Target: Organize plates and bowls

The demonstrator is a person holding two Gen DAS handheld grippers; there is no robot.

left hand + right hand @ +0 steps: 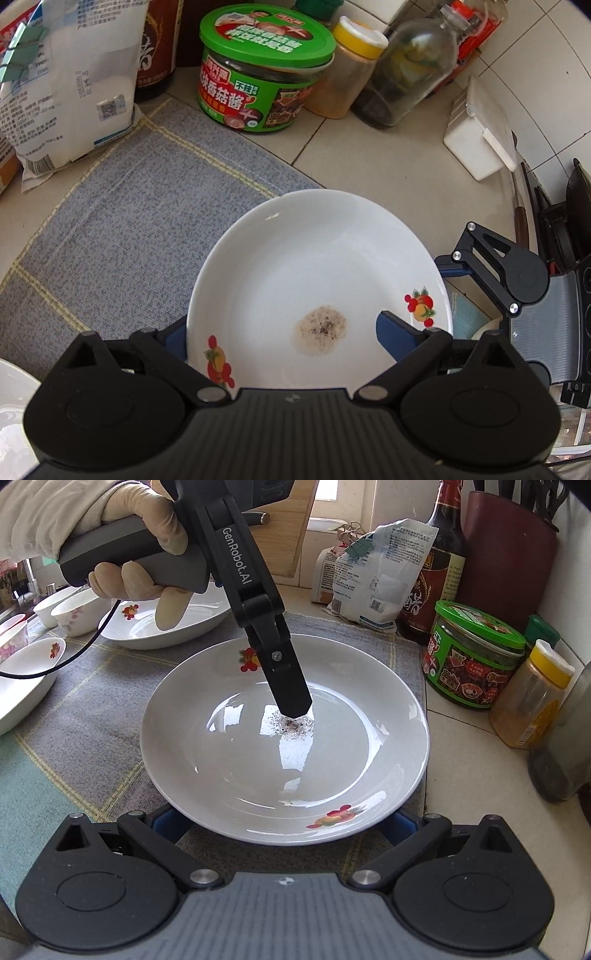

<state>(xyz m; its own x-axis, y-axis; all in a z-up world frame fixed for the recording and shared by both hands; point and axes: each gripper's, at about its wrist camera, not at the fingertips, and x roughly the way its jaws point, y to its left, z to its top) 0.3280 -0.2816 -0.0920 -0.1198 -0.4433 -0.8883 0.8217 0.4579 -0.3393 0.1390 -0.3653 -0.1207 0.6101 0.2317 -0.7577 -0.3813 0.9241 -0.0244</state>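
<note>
- A white plate point(314, 258) with fruit prints on its rim lies flat on a grey woven mat point(129, 221) on the tiled desk point(369, 158), at the mat's edge nearest the jars.
- A small patch of speckled residue point(320, 330) sits on the plate's floor.
- The left tool point(284, 332) is spread wide. 1 blue finger is over the inside of the plate and the other is outside the rim, so it pinches nothing.
- A gloved hand point(110, 546) holds the left tool, which points steeply down. Its finger tip is just at the residue; I cannot tell whether it touches.
- The right tool point(282, 823) is also spread, its 2 fingers flanking the plate's near rim and partly hidden under it, with nothing pinched.
- Toward the desk's back edge stand a green-lidded jar point(266, 70), a yellow-capped shaker point(347, 70), a glass bottle point(410, 70) and a clipped bag point(70, 81).
- Farther along the mat sit an oval dish point(166, 624) and 2 bowls point(74, 609).
</note>
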